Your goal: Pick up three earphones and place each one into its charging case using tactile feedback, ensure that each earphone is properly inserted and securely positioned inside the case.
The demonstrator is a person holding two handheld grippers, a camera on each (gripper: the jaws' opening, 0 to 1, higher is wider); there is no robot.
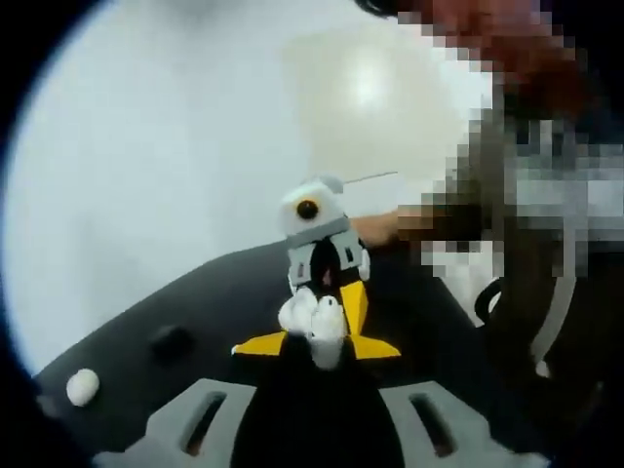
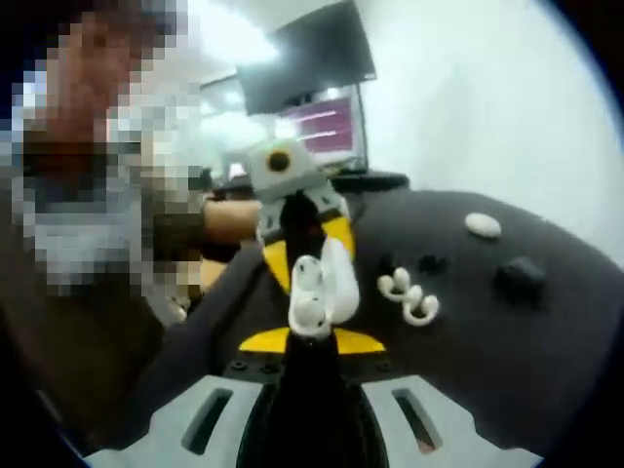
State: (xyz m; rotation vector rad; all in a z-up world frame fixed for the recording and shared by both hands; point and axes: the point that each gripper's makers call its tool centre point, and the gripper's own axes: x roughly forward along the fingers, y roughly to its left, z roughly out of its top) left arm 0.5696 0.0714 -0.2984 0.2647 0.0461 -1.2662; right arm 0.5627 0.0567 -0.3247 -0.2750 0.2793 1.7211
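My left gripper reached over a black mat, and the right gripper faced it, both meeting at a white charging case. A white earphone and a small black object lay apart at left.

- Open charging case held up between both grippers, above the surface.
- 3 earphones lying together on the surface just right of the case in the right gripper view.
- Further right and behind them, 2 small items, then a closed case near the far edge.
- Monitor behind the surface.
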